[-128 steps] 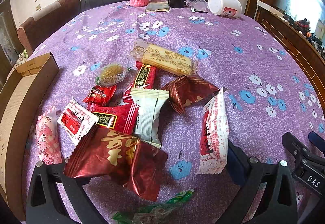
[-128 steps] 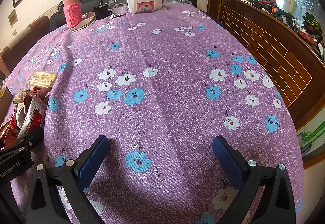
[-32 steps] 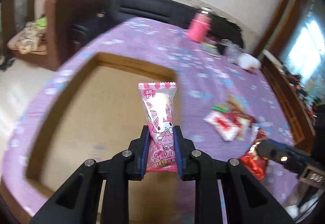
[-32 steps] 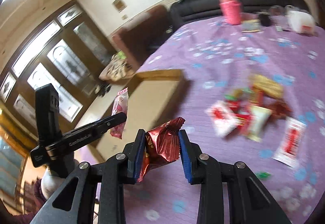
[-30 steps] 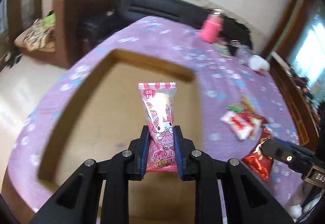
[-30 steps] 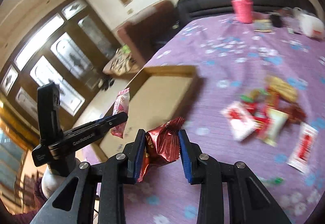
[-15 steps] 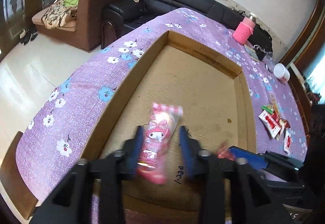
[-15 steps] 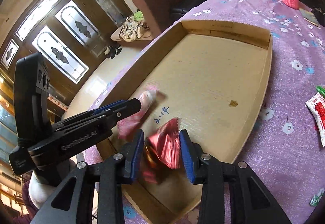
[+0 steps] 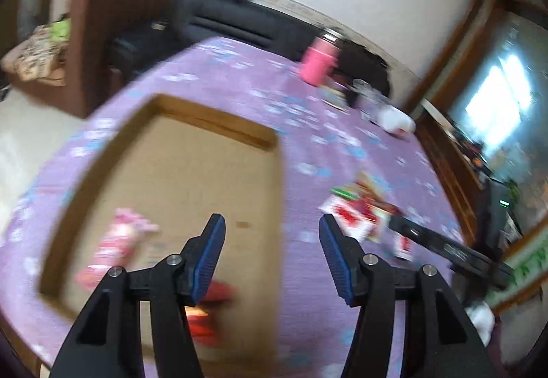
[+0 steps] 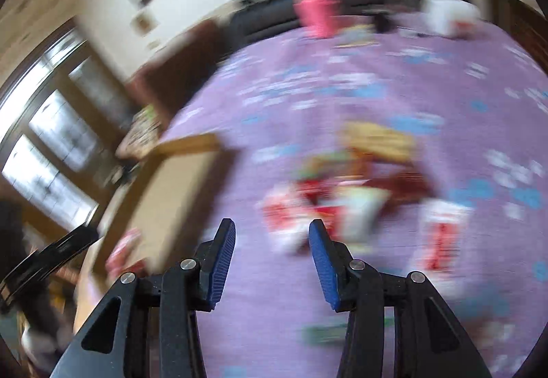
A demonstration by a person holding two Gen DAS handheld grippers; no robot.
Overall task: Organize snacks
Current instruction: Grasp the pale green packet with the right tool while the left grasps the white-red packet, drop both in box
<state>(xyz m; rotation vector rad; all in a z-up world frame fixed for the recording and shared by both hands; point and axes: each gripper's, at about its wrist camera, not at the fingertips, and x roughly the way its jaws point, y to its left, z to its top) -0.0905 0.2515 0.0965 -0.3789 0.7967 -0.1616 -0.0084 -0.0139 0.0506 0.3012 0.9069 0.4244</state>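
Your left gripper (image 9: 270,241) hangs over the cardboard tray (image 9: 191,110) with its jaws spread wide and nothing between them. Your right gripper (image 10: 272,246) is likewise released, jaws apart and bare, above the purple flowered tabletop (image 10: 394,86). The pink snack packet (image 9: 118,242) lies on the tray floor near its left wall, and a red packet (image 9: 209,306) lies beside your left jaw. The other snacks (image 10: 349,196) sit heaped on the tabletop, blurred.
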